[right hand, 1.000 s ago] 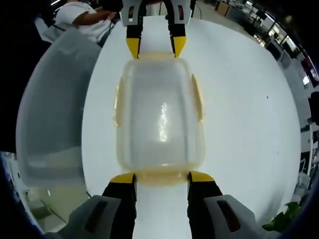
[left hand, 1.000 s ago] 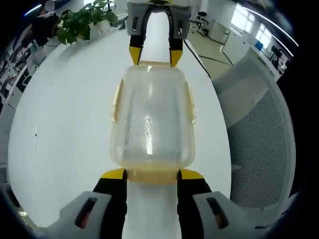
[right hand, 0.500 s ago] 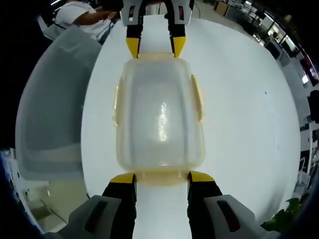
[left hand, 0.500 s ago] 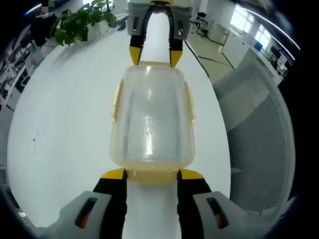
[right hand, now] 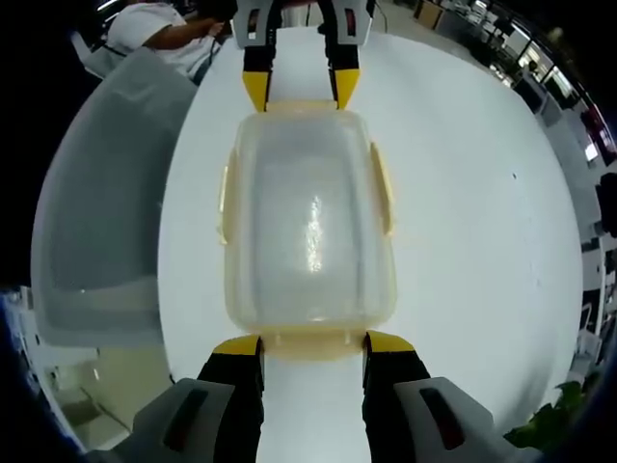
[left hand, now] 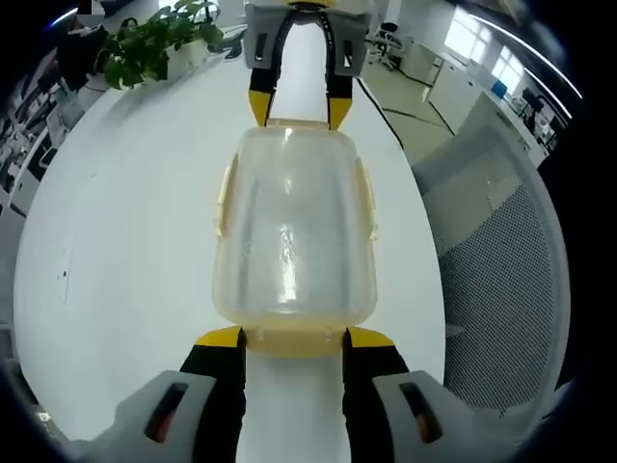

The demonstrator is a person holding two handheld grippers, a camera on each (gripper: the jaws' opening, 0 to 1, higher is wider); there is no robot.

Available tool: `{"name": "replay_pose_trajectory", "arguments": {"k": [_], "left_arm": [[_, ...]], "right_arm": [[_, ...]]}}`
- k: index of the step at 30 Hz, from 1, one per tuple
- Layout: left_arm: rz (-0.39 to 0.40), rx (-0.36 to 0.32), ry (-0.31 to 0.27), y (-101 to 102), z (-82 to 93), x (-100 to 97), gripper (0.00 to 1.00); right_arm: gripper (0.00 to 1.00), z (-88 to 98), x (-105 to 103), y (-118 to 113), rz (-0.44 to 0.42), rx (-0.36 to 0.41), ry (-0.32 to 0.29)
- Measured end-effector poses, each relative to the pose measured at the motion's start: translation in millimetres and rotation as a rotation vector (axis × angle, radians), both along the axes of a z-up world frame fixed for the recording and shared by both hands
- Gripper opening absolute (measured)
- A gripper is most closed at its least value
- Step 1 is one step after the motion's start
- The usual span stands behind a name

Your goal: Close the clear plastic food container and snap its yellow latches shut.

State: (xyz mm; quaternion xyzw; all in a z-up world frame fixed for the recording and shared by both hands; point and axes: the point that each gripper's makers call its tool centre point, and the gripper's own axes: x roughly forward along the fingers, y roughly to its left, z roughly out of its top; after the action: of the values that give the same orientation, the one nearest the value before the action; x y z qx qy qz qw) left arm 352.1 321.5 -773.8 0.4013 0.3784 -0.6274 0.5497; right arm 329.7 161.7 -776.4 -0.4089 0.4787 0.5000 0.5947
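Nothing has shifted over the last second: the lidded container (left hand: pixel 292 227) still sits on the white tabletop (left hand: pixel 125 222), the left gripper (left hand: pixel 292 337) and right gripper (right hand: pixel 313 343), fingers spread apart, pressing its two end latches, so latching seems stalled or finishing.

No legible text, seemingly.

White table (left hand: pixel 125 241); potted plant (left hand: pixel 154 43) at far edge; grey mesh chair (left hand: pixel 501 260) beside table.
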Motion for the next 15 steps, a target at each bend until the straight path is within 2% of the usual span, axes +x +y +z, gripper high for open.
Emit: {"name": "replay_pose_trajectory", "arguments": {"k": [15], "left_arm": [[-0.007, 0.012, -0.001, -3.2, -4.9, -2.3, 0.37]], "right_arm": [[0.39, -8.8, -2.4, -4.0, -0.008, 0.002, 0.006]]}}
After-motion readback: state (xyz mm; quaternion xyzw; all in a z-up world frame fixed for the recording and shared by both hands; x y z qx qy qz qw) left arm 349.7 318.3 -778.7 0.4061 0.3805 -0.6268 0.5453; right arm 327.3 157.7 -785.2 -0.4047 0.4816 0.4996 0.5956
